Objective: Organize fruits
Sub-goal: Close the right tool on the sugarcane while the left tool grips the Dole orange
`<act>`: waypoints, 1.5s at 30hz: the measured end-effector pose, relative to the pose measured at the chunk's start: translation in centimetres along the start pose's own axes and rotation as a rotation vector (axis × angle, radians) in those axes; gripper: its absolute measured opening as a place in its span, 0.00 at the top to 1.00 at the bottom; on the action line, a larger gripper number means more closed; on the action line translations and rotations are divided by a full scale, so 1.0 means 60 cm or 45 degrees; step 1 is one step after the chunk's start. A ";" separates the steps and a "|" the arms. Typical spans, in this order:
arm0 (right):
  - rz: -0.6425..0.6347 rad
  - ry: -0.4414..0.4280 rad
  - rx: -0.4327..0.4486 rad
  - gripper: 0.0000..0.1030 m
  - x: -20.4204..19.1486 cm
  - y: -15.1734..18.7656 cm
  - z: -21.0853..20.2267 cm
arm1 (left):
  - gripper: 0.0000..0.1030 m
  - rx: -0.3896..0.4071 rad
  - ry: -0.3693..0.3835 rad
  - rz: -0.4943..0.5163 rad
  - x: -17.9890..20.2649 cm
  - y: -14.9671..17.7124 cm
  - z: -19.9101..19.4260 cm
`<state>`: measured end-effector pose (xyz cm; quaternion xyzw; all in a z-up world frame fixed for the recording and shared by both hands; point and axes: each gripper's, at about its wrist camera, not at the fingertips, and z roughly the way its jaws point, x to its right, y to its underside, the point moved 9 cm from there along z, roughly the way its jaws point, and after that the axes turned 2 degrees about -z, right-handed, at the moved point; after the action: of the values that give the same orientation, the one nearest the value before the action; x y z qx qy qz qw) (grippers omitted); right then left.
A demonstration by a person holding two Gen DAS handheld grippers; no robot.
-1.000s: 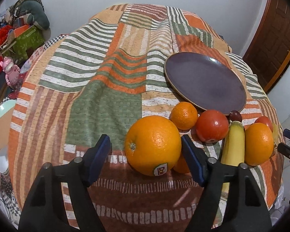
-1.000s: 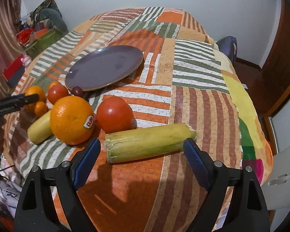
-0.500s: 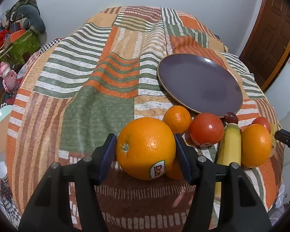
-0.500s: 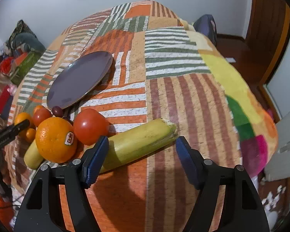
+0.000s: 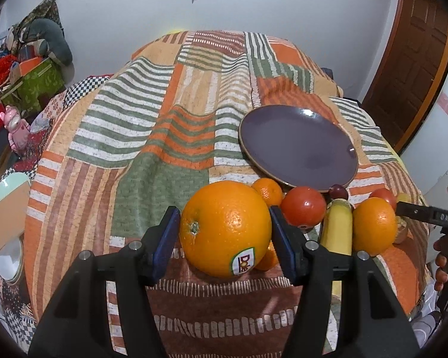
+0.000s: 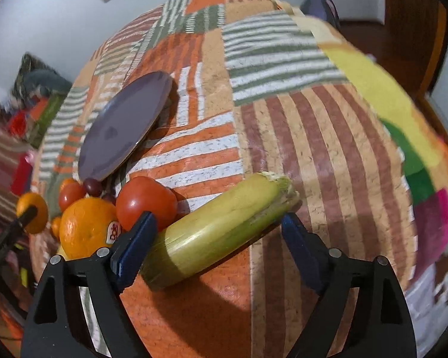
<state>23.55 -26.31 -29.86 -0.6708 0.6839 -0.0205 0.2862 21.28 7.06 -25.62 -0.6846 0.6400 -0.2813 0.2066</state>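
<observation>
My left gripper (image 5: pixel 225 240) is shut on a large orange (image 5: pixel 224 220) with a sticker, both blue pads pressed to its sides just above the striped bedspread. Behind it lie a mandarin (image 5: pixel 267 191), a tomato (image 5: pixel 303 208), a banana (image 5: pixel 336 229) and a second orange (image 5: pixel 373 225). The purple plate (image 5: pixel 298 146) is bare. My right gripper (image 6: pixel 218 235) straddles a yellow-green corn cob (image 6: pixel 221 223) lying aslant on the cloth. Its jaws are opening; the left pad is by the cob's end and the right pad stands off it. A tomato (image 6: pixel 146 200) and a stickered orange (image 6: pixel 86 229) sit left of the cob.
The bedspread (image 5: pixel 164 137) falls away at its near and side edges. Boxes and a pink toy (image 5: pixel 15 131) crowd the floor on the left. A wooden door (image 5: pixel 418 74) stands at the right. A hand (image 5: pixel 442 256) shows at the right edge.
The left jaws closed onto the large orange and it rose a little. The right gripper rolled and sank toward the corn cob; its jaws narrowed, then widened again.
</observation>
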 end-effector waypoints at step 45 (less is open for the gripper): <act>-0.378 0.154 0.022 0.57 0.001 -0.033 -0.008 | 0.42 0.111 -0.036 -0.024 0.015 -0.009 -0.092</act>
<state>25.11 -26.74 -28.67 -0.7595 0.5931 -0.1089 0.2442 18.14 6.62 -20.97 -0.6847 0.6177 -0.3012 0.2427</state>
